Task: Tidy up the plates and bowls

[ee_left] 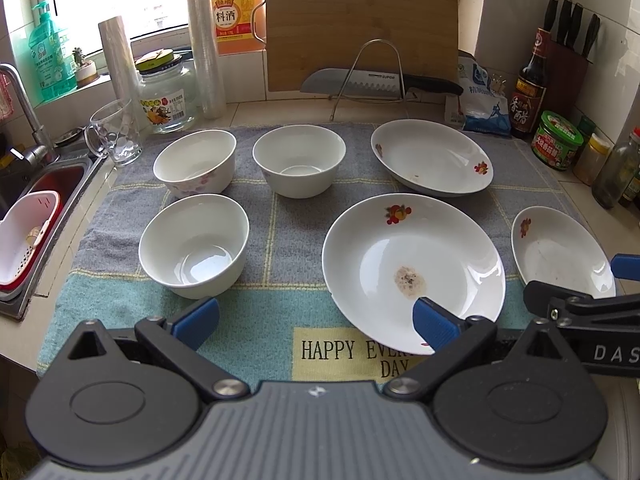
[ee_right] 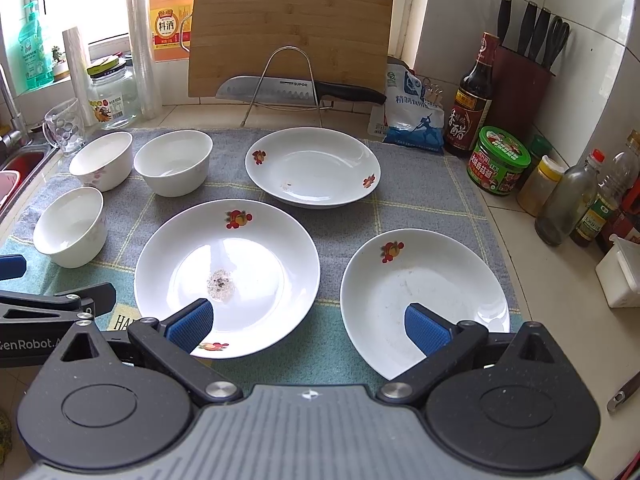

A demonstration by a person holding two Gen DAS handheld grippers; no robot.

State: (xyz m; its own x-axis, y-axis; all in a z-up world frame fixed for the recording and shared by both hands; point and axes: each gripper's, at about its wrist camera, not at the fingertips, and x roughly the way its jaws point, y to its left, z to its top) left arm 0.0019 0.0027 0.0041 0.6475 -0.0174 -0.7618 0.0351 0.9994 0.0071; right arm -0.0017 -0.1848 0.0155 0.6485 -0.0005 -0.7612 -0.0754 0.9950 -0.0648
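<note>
Three white bowls stand on a grey-blue towel (ee_left: pixel 280 240): near left (ee_left: pixel 194 246), far left with flowers (ee_left: pixel 195 166), far middle (ee_left: pixel 299 166). Three white flowered plates lie to the right: middle (ee_left: pixel 414 264), far (ee_left: pixel 432 156), right (ee_left: pixel 562 254). In the right wrist view they are the middle plate (ee_right: pixel 227 276), far plate (ee_right: pixel 313 166) and right plate (ee_right: pixel 424 300). My left gripper (ee_left: pixel 316 320) is open and empty above the towel's front edge. My right gripper (ee_right: pixel 308 326) is open and empty, between the middle and right plates.
A sink (ee_left: pixel 44 184) with a white-red basket (ee_left: pixel 24 236) lies at the left. A glass mug (ee_left: pixel 116 134), jar (ee_left: pixel 168 94), cutting board (ee_left: pixel 360 24), knife on a wire rack (ee_left: pixel 380 80), salt bag (ee_left: pixel 482 96), sauce bottles and jars (ee_left: pixel 554 144) line the back and right.
</note>
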